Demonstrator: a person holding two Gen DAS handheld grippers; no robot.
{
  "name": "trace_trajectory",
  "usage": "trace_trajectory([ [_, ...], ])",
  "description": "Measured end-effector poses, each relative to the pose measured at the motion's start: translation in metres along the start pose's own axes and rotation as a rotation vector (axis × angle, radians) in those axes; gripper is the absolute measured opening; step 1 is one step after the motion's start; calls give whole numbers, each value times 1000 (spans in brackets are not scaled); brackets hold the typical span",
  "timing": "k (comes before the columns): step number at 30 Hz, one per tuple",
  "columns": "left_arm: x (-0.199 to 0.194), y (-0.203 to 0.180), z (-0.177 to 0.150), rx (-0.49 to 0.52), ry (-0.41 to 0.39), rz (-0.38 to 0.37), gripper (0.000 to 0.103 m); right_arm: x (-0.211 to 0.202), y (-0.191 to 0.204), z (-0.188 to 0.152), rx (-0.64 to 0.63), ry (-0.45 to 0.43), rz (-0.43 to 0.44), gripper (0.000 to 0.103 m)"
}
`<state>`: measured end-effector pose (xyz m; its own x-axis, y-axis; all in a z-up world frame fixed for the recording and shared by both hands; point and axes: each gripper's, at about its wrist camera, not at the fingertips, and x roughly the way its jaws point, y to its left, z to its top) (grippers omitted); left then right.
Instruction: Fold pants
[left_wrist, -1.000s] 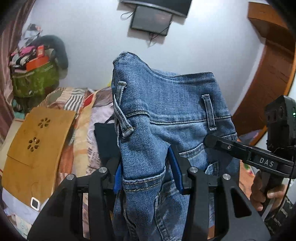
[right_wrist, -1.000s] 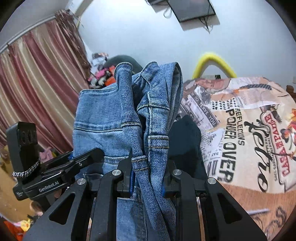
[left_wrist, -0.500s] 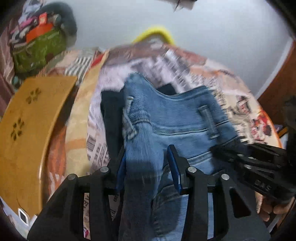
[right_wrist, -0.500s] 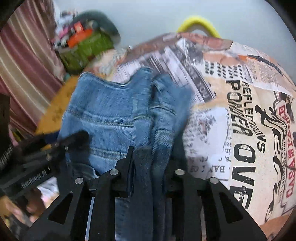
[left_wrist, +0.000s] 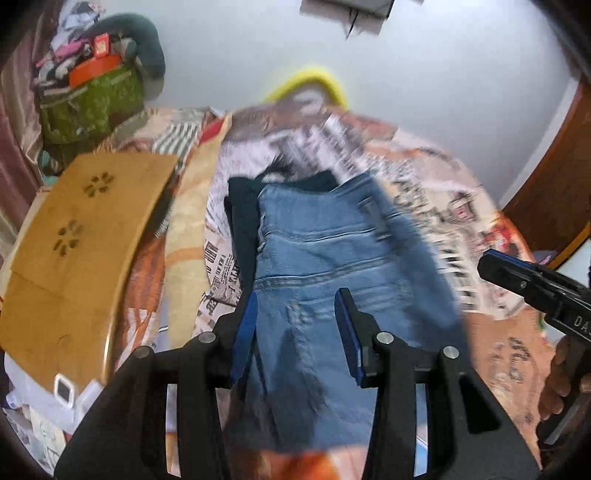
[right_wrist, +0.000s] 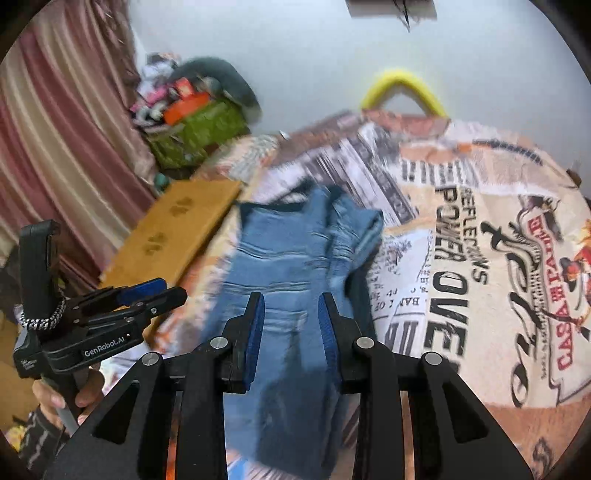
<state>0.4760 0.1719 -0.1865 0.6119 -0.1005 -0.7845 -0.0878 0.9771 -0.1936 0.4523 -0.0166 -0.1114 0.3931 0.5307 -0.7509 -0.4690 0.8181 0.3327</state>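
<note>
Jeans (left_wrist: 343, 266): blue denim, lying on the bed (left_wrist: 476, 218) near its middle, waistband toward the head end by the wall; both views are motion-blurred. In the right wrist view the jeans (right_wrist: 291, 280) show a bunched fold along their right side.
Left gripper (left_wrist: 297, 334): jaws parted, blue pads (left_wrist: 243, 339) on either side of the denim with a gap on each side; nothing is clamped. In the right wrist view the left gripper (right_wrist: 147, 297) sits off the left side of the jeans, jaws apart.
Right gripper (right_wrist: 291, 328): jaws parted over the lower part of the jeans, fabric showing between the pads without being pinched. In the left wrist view only part of the right gripper (left_wrist: 517, 280) shows, at the right side of the bed.
Dark garment (left_wrist: 242, 225): under the jeans, edge visible at their left side and waistband.
Bed cover (right_wrist: 480, 266): newspaper-style print with large lettering.
Wooden board (left_wrist: 77, 254): flat along the left edge of the bed.
Yellow arc (right_wrist: 404, 88): at the head end against the wall.
Green bag (left_wrist: 92, 107): at the far left corner, clutter piled on top.
</note>
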Motion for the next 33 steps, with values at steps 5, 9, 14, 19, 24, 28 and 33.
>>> trace_trajectory([
  [5, -102, -25, -14, 26, -113, -32, 43, -95, 33, -11, -21, -154, 75, 27],
  [9, -185, -47, -37, 70, -222, -54, 43, -167, 61, -31, -56, -269, 115, 27],
  [14, -279, -76, -83, 128, -369, -75, 43, -247, 99, -75, -130, -412, 111, 27],
  [19, -353, -105, -142, 177, -528, -50, 46, -304, 128, -127, -195, -539, 99, 27],
  [24, -390, -123, -197, 195, -642, -1, 61, -340, 147, -174, -217, -647, 29, 28],
  [28, -403, -133, -226, 177, -696, 52, 83, -350, 158, -198, -233, -698, -26, 55],
  [33, -410, -134, -240, 164, -740, 60, 98, -353, 155, -207, -205, -727, -76, 83],
])
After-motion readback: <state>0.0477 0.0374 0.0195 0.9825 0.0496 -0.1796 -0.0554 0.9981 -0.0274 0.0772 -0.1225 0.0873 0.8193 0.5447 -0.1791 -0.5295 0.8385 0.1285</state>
